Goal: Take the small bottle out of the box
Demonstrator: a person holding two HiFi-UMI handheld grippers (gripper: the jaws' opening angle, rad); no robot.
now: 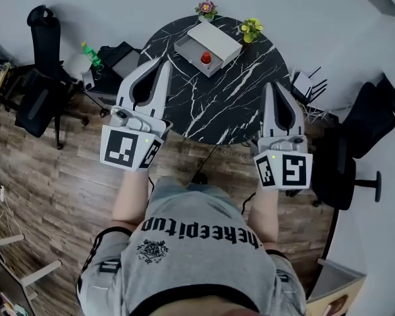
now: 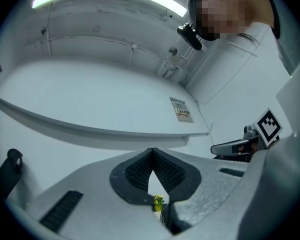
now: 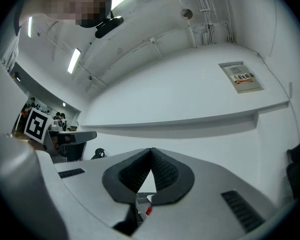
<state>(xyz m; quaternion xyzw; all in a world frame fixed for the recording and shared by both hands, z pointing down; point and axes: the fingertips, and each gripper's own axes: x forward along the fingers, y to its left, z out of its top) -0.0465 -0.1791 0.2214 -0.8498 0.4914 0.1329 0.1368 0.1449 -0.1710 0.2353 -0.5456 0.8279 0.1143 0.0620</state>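
A small red bottle (image 1: 205, 58) stands inside an open white box (image 1: 217, 39) at the far side of a round black marble table (image 1: 217, 104). My left gripper (image 1: 164, 62) hovers at the table's left edge, shut and empty, short of the box. My right gripper (image 1: 275, 85) hangs over the table's right edge, also shut with nothing in it. In the left gripper view the jaws (image 2: 152, 152) meet at the tips, with a yellow flower pot (image 2: 158, 202) showing below them. In the right gripper view the shut gripper (image 3: 151, 152) frames the box and the red bottle (image 3: 148, 210).
A purple flower pot (image 1: 206, 8) and a yellow flower pot (image 1: 251, 28) stand at the table's far rim. Black office chairs (image 1: 43, 78) (image 1: 355, 143) flank the table. A low stand with a green item (image 1: 92, 56) sits at the left, a white rack (image 1: 308, 84) at the right.
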